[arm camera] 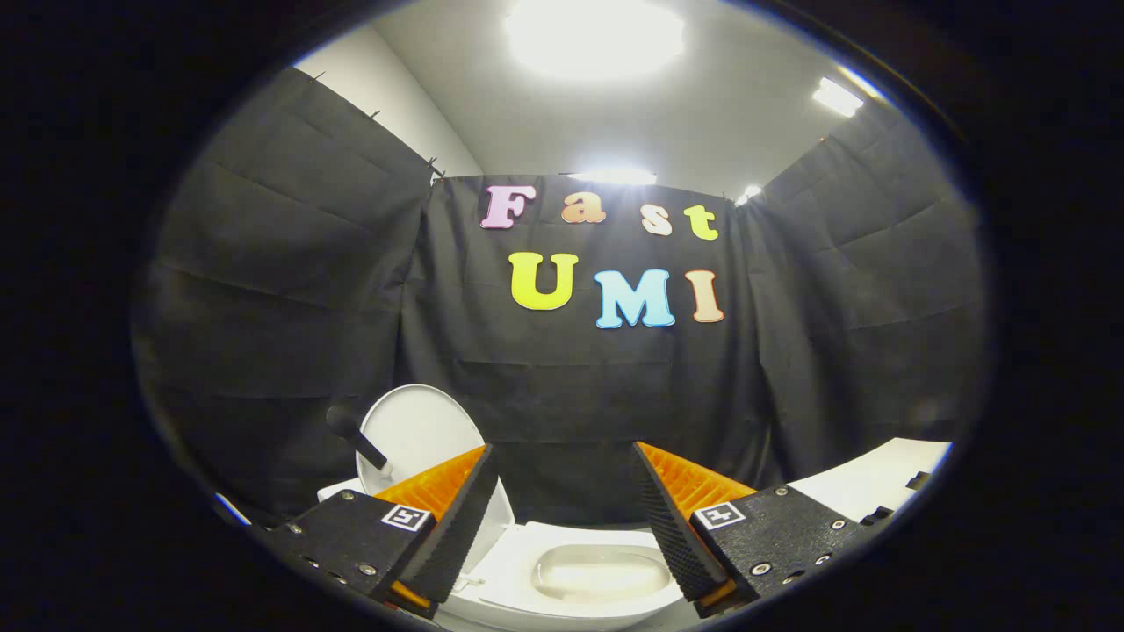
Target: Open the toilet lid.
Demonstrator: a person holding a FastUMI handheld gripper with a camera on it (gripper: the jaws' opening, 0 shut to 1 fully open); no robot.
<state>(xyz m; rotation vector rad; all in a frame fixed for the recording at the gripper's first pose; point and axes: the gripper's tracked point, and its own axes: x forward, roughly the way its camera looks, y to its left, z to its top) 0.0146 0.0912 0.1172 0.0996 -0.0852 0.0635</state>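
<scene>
The white toilet (pixel 505 575) sits low between and below my fingers, its bowl (pixel 601 570) showing with water in it. Its lid (pixel 417 430) stands raised, upright and leaning back beyond my left finger. A short black handle (pixel 356 436) sticks out from the lid's face. My gripper (pixel 562 465) is open, held above the bowl, with nothing between its orange-and-black fingers (pixel 457 509). The left finger hides the lid's lower right part.
Black cloth walls close in the booth behind and on both sides of the toilet. A white surface (pixel 878 483) with small dark items lies beyond my right finger. Bright ceiling lights shine overhead.
</scene>
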